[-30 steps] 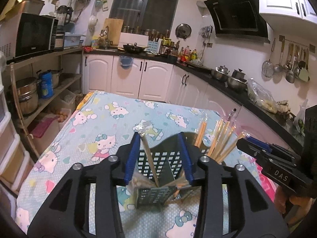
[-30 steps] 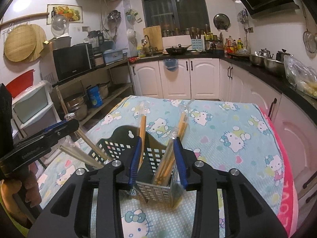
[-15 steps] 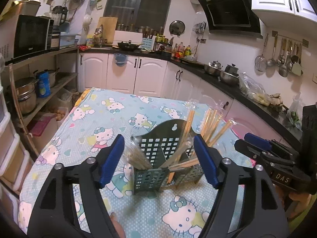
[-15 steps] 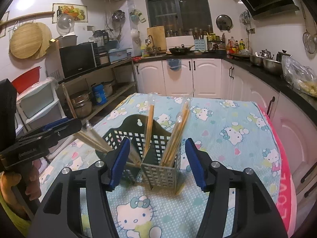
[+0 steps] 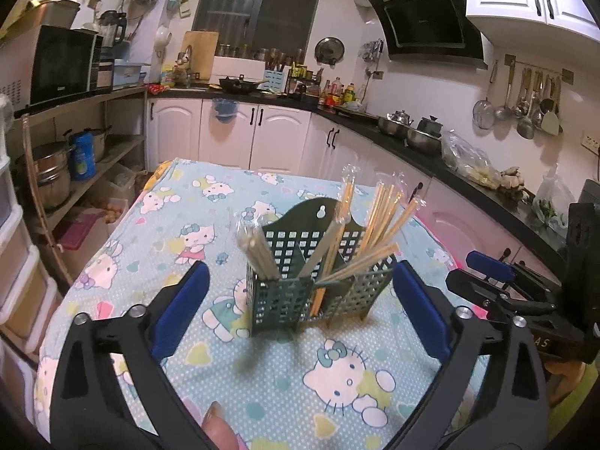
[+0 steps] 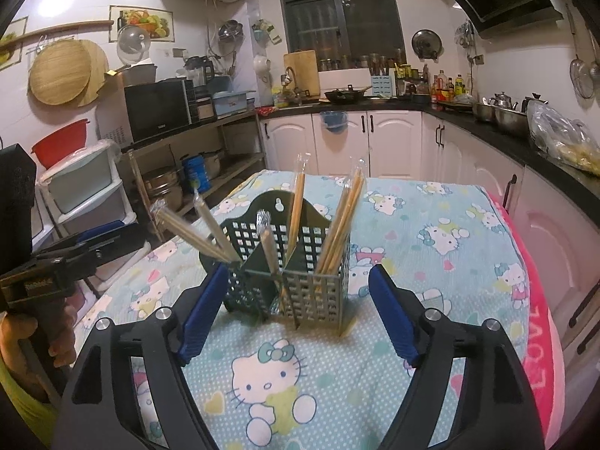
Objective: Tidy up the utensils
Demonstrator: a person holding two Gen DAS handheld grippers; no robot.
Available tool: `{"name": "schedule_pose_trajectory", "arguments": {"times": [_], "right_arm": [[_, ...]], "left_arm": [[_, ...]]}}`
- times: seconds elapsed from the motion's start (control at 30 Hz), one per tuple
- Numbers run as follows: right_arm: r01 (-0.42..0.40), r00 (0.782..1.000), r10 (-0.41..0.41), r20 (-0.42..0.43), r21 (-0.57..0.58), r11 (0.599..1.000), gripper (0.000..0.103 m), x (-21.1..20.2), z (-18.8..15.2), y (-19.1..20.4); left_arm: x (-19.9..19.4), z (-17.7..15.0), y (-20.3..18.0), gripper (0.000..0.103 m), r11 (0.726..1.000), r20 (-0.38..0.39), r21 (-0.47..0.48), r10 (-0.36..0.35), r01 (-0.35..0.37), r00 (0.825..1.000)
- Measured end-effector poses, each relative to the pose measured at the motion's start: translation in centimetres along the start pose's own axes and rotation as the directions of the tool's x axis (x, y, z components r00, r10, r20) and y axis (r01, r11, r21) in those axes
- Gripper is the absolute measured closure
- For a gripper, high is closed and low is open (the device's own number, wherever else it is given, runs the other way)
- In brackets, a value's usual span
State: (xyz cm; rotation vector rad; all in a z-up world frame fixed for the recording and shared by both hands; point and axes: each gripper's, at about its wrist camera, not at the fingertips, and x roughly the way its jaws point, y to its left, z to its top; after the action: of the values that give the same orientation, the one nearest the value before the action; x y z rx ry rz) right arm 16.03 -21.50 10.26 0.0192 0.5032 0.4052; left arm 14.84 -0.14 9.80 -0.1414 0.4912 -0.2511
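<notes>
A dark green perforated utensil holder (image 5: 300,281) stands on the Hello Kitty tablecloth (image 5: 262,382); it also shows in the right wrist view (image 6: 288,281). Wrapped wooden chopsticks (image 5: 378,217) stand in its compartments, with a paler wrapped bundle (image 5: 257,249) at its left end. In the right wrist view the chopsticks (image 6: 341,221) lean in the right compartment and a pale bundle (image 6: 195,232) sticks out left. My left gripper (image 5: 300,307) is open and empty, just in front of the holder. My right gripper (image 6: 298,307) is open and empty, also in front of it.
White cabinets and a black counter (image 5: 412,142) with pots run behind and to the right of the table. A shelf with a microwave (image 6: 157,110) and pots stands to the left. A pink cloth edge (image 6: 540,337) marks the table's right side.
Both grippers opened, let go of the chopsticks and the holder, and drew back from it. The chopsticks now rest in the compartments.
</notes>
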Motion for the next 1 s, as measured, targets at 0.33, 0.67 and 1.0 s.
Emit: {"name": "schedule_pose_trajectory", "arguments": {"times": [0.33, 0.67, 1.0], "right_arm": [[0.006, 1.000, -0.005, -0.018, 0.004, 1.000, 0.023, -0.4, -2.5, 0.0], [0.017, 0.999, -0.016, -0.051, 0.018, 1.000, 0.023, 0.1, -4.8, -0.1], [0.045, 0.995, -0.043, -0.086, 0.021, 0.999, 0.023, 1.4, -7.3, -0.2]], "left_arm": [[-1.1, -2.8, 0.4, 0.012, 1.000, 0.008, -0.013, 0.009, -0.009, 1.000], [-0.1, -5.3, 0.5, 0.012, 1.000, -0.024, -0.029, 0.011, -0.012, 1.000], [1.2, -7.4, 0.5, 0.012, 0.998, -0.037, -0.033, 0.050, -0.051, 0.998]]}}
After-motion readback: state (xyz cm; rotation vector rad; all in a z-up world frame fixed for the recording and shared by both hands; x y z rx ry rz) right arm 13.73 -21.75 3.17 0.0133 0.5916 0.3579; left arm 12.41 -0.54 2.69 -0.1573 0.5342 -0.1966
